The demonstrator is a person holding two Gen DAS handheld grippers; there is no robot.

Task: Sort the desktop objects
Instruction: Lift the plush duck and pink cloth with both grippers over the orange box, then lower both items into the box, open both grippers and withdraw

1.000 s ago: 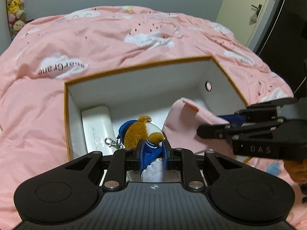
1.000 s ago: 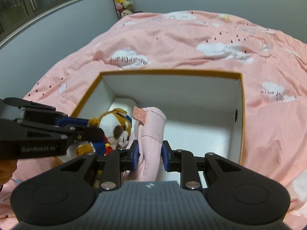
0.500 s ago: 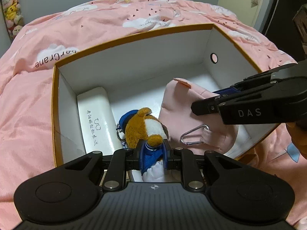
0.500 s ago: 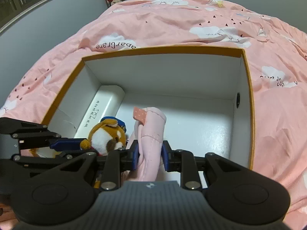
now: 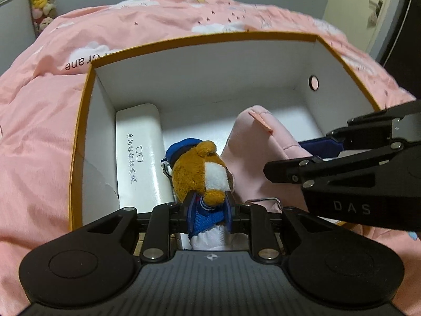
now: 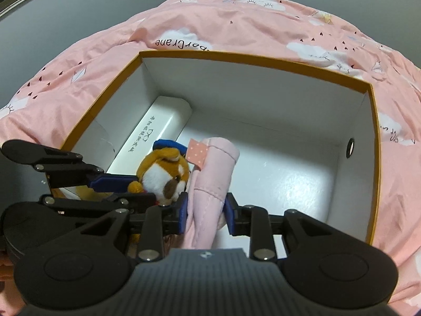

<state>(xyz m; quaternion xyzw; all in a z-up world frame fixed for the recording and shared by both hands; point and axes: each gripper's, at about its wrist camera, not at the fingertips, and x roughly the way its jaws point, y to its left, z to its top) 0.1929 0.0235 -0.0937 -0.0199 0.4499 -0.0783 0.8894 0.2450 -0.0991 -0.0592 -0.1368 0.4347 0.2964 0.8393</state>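
The brown-and-white plush dog toy in blue clothing (image 5: 201,173) sits clamped at its lower body between the blue pads of the left gripper (image 5: 209,214), its head pointing forward into the white cardboard box with an orange rim (image 5: 200,39); the soft pink fabric pouch (image 6: 210,184) is pinched between the blue pads of the right gripper (image 6: 206,210), hanging just right of the toy and touching it. A silver wire clip (image 5: 265,200) shows at the pouch's lower edge in the left wrist view. Both grippers reach side by side over the near wall of the box, fingers angled down into it; the right gripper enters the left view from the right edge, and the left gripper crosses the right view from the left edge. A white oblong glasses case with black printed characters (image 5: 138,152) lies on the box floor along the left wall, just beside the toy. The box rests on a pink quilt printed with white clouds (image 6: 236,21). Compared with a second ago, both held items have come lower and further inside the box, whose walls now fill much more of each view; the grips on toy and pouch are unchanged.
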